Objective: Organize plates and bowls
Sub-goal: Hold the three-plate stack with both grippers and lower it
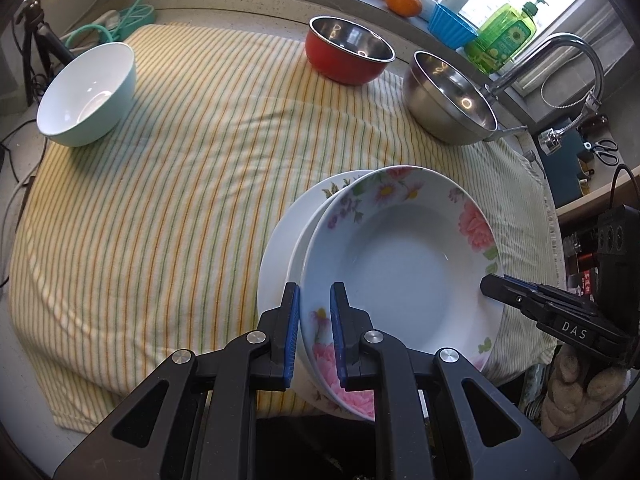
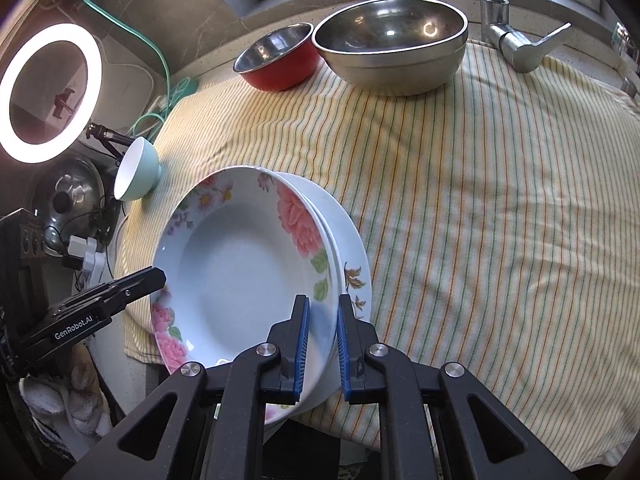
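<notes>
Nearest the left wrist camera, the left hand-held gripper is clamped on the near rim of the floral plate, one blue pad inside the rim and one outside, low in the middle of the frame. The right hand-held gripper does the same on the opposite edge: in the right wrist view its pads pinch the rim at the lower centre, while in the left view it enters from the lower right and meets the plate's right edge. So both are closed on the same dish, one at each side.

The floral plate is tilted, nested in or leaning on the white plates beneath it, which show as a crescent to its left in the left view. I cannot tell whether the pads take in only the top plate or the rims under it as well. The stack sits at the near edge of the striped cloth on the counter, partly overhanging it.

The bowls lie farther up the frame: the pale bowl at upper left, the red bowl and steel bowl at upper right. The grip line runs across the plate from side to side, so any lift probably needs both hands rising together, or the plate may tip.
</notes>
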